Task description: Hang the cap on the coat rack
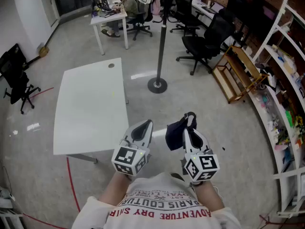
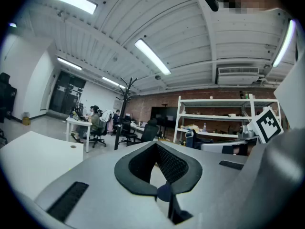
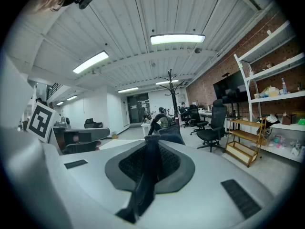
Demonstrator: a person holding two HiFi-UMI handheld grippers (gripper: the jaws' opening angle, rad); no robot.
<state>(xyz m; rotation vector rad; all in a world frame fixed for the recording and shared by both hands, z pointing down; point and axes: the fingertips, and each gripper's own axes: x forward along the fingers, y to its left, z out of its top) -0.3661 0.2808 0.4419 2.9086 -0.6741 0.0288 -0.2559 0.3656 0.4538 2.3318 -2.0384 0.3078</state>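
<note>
My right gripper (image 1: 190, 118) pinches the dark cap (image 1: 175, 135); my left gripper (image 1: 144, 126) is closed on nothing. The coat rack (image 1: 162, 46) stands well ahead, so I judge the carrying and hanging are not yet done.

A glossy grey concrete floor (image 1: 190, 113) spreads out, with a white table (image 1: 90, 104) at ten o'clock. Black office chairs (image 1: 205, 44) stand at one o'clock, a low wooden rack (image 1: 240, 73) at two and white shelving (image 1: 286, 94) at three. Long ceiling lights (image 3: 177, 38) glow overhead, and a brick wall (image 3: 209, 87) runs on the right.
</note>
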